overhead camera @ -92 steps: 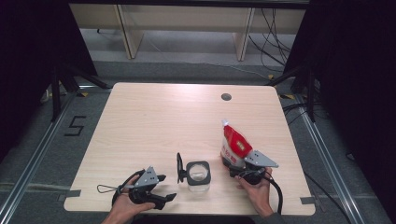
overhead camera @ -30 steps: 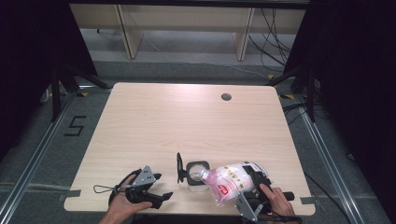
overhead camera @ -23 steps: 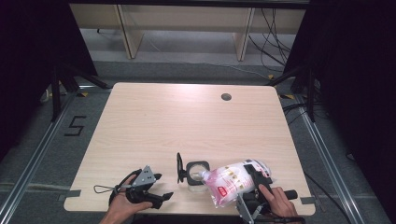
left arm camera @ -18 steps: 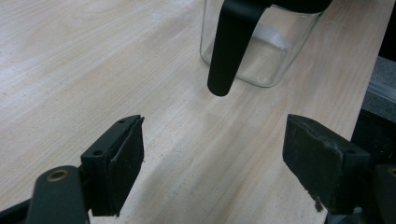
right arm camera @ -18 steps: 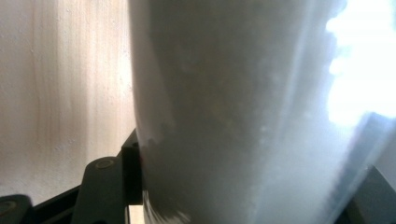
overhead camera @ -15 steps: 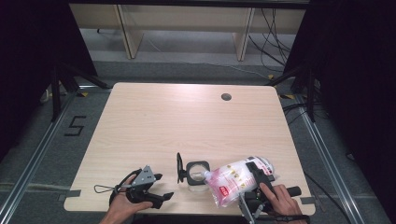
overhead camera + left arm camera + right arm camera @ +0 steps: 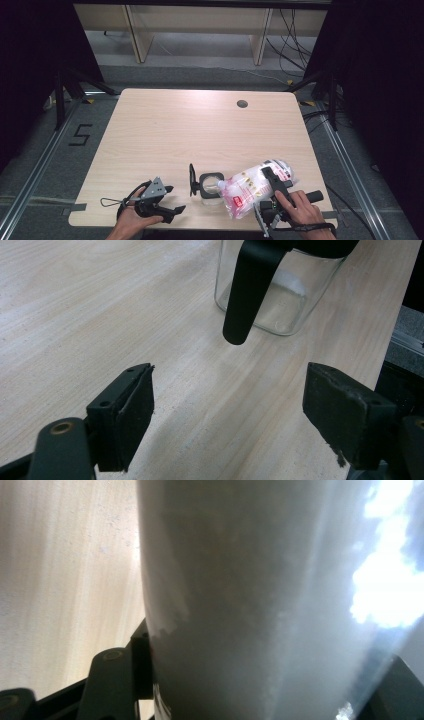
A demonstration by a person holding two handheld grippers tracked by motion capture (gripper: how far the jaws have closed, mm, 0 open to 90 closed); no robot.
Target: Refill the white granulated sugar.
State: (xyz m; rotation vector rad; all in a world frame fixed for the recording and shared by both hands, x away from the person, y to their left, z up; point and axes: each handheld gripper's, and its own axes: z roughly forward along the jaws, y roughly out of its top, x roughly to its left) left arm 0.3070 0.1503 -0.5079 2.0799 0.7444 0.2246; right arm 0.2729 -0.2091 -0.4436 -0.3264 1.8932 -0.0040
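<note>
Right tongs (image 7: 270, 192) clamp tilted bag (image 7: 252, 187), spout over jar (image 7: 211, 182); left tongs (image 7: 172, 200) spread, beside jar handle (image 7: 250, 287).

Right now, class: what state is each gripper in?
Left gripper: open, empty, facing the glass jar.
Right gripper: shut on the plastic bag, tipped at the jar's mouth.

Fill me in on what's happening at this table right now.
A person works with a gripper in each hand. The right gripper is clamped on a clear bag of white grains, tipped on its side with its corner at the mouth of a glass jar near the front edge of the table. It looks like pouring; some white material already lies in the jar's bottom. The jar's black lid stands open. The left gripper rests open beside the jar, holding nothing.
</note>
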